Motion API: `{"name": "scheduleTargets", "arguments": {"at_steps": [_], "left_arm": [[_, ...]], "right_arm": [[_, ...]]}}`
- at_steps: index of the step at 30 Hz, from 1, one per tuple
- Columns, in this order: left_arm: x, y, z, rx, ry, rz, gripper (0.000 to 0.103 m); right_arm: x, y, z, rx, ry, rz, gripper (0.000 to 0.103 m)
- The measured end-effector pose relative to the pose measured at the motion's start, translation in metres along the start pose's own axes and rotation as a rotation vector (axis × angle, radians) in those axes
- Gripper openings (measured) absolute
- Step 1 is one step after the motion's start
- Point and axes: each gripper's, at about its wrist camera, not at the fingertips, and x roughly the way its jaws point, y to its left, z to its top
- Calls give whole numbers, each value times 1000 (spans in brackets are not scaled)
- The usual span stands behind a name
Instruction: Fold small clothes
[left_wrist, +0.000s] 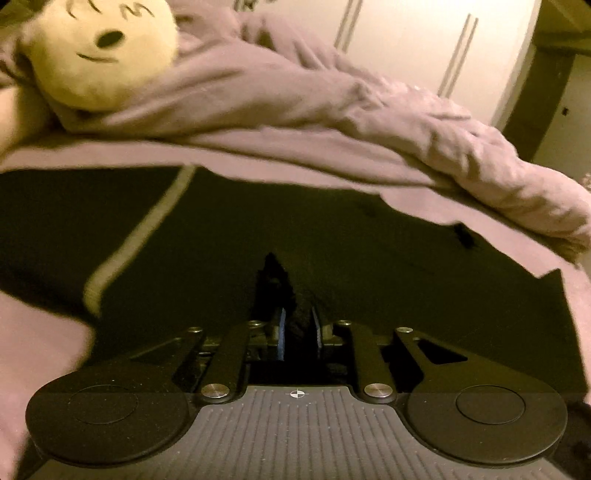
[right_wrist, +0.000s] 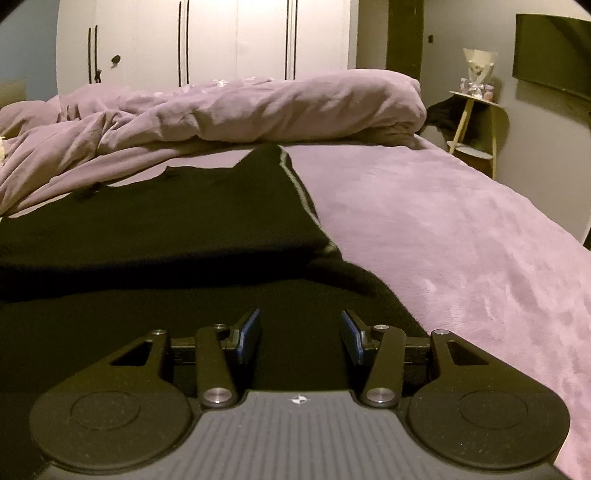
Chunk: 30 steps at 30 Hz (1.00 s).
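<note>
A bed (right_wrist: 461, 229) with a mauve fleece cover carries the black garment (right_wrist: 155, 229), spread flat at its middle, a pale stripe (left_wrist: 136, 229) along one edge. At 12 o'clock lies a rumpled mauve duvet (right_wrist: 258, 107), behind it white wardrobe doors (right_wrist: 229, 37); at 2 o'clock a small side table (right_wrist: 476, 122). A yellow plush toy (left_wrist: 99, 51) sits at 10 o'clock. No writing is readable. The left tongs (left_wrist: 298, 332) are clenched on a fold of the garment; the right tongs (right_wrist: 301, 336) are released above it.

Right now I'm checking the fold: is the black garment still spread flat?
Partly folded: the black garment shows a layer doubled over itself, its striped edge on top.
</note>
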Motion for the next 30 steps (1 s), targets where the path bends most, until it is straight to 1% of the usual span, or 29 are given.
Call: {"name": "scheduleTargets", "arguments": {"at_steps": [1, 2, 3, 4, 5, 6, 7, 9, 12, 14, 16, 17, 18, 19, 20, 21, 22, 24, 25, 26, 27, 29, 30], "left_arm": [[0, 6, 1, -3, -12, 38, 16], [0, 14, 1, -4, -15, 76, 19], [1, 21, 1, -16, -10, 95, 31], [2, 29, 1, -36, 11, 87, 40], [2, 36, 0, -56, 38, 55, 59], [3, 41, -2, -72, 60, 13, 69], [2, 43, -4, -76, 62, -9, 70], [3, 41, -7, -34, 64, -25, 74], [6, 36, -8, 16, 67, -33, 74], [4, 43, -4, -14, 55, -32, 74], [1, 63, 3, -105, 46, -49, 75], [-1, 76, 6, -153, 40, -68, 80], [-5, 95, 9, -211, 30, -104, 81], [-9, 110, 11, -258, 27, -142, 81], [-15, 128, 12, -316, 18, -186, 85], [-23, 147, 12, -376, 3, -181, 98], [-33, 167, 11, -431, -30, -144, 100], [-52, 212, 8, -498, -112, -109, 100], [-56, 232, 7, -523, -130, -86, 100], [-60, 254, 6, -563, -142, -40, 100], [-64, 281, 4, -624, -155, 11, 100], [-66, 322, -1, -735, -170, 52, 99], [-64, 341, -3, -792, -166, 61, 96]], "right_arm": [[-1, 1, 0, 3, 5, 5, 48], [-1, 1, -1, 9, 11, 9, 48], [-1, 3, -1, 14, 17, 11, 48], [-1, 4, -2, 16, 21, 13, 48], [-2, 7, -2, 18, 22, 15, 49], [-2, 10, -2, 17, 22, 18, 50], [-2, 12, -2, 15, 22, 21, 50], [0, 19, -1, 11, 27, 25, 53], [4, 29, -2, 3, 32, 23, 56], [6, 35, -4, -21, 25, 12, 59], [7, 36, -10, -40, 9, 4, 67], [9, 35, -14, -43, -6, 0, 73], [10, 33, -17, -34, -20, -2, 78], [12, 31, -19, -16, -29, 2, 79], [13, 28, -21, 2, -37, 10, 81], [13, 25, -22, 16, -43, 16, 83], [13, 26, -22, 14, -45, 14, 84], [14, 28, -22, -3, -45, 0, 87], [14, 31, -23, -15, -45, -10, 88], [15, 33, -23, -25, -44, -17, 89], [16, 34, -23, -30, -44, -21, 90], [17, 35, -24, -33, -47, -27, 90], [17, 35, -24, -32, -49, -28, 91]]}}
